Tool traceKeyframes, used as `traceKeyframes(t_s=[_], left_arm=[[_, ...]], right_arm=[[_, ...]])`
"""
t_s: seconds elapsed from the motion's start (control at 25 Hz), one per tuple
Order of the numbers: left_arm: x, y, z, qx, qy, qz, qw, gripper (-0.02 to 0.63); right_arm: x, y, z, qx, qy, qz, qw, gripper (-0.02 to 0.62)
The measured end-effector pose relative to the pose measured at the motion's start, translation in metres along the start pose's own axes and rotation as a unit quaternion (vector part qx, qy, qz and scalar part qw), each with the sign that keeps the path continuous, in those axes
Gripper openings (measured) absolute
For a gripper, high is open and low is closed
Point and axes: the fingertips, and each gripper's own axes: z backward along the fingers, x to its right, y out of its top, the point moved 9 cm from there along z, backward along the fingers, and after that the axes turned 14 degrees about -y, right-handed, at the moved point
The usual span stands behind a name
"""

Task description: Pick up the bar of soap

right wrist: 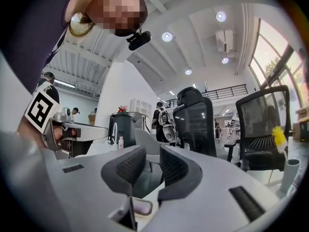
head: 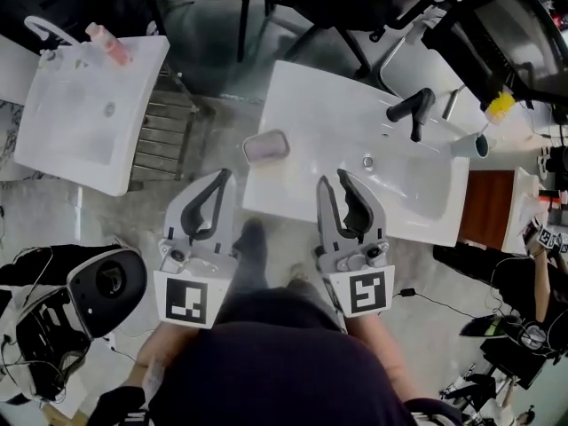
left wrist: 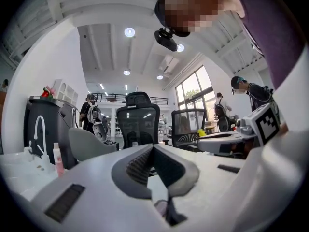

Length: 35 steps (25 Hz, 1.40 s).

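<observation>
The white sink (head: 306, 96) carries the task's thing on its near left corner, just ahead of the left gripper (head: 224, 176), jaws closed together and empty, and the right gripper (head: 333, 178), narrowly apart and empty; whichever reaches should probably widen first, then straddle the pinkish bar of soap (head: 266, 146).

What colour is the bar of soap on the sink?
The bar of soap is pale pinkish-lilac; head view shows it best.

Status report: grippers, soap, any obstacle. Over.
Left gripper jaws together, empty; right gripper slightly open, empty. Pale pink soap bar untouched in its dish on white sink corner. Nothing in the way.
</observation>
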Motion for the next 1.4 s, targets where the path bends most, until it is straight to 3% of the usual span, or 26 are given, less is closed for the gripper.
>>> traceKeyframes(t_s=[0.32,0.8,1.12,1.4], left_arm=[[-0.041,-0.016,-0.027,-0.005,-0.03,0.013,0.9995,0.0],[-0.066,-0.047,-0.043,-0.021,-0.077,0.041,0.996,0.0],[-0.064,-0.059,-0.044,-0.038,-0.08,0.042,0.9952,0.0],[-0.064,-0.072,-0.039,-0.08,-0.055,0.047,0.9942,0.0]], right_arm=[[-0.005,-0.021,-0.022,-0.044,-0.018,0.015,0.999,0.084],[-0.017,-0.035,-0.044,-0.073,-0.04,0.031,0.996,0.084],[-0.022,-0.05,-0.05,-0.101,-0.005,0.039,0.994,0.086],[-0.022,-0.07,-0.062,-0.124,0.061,0.056,0.989,0.092]])
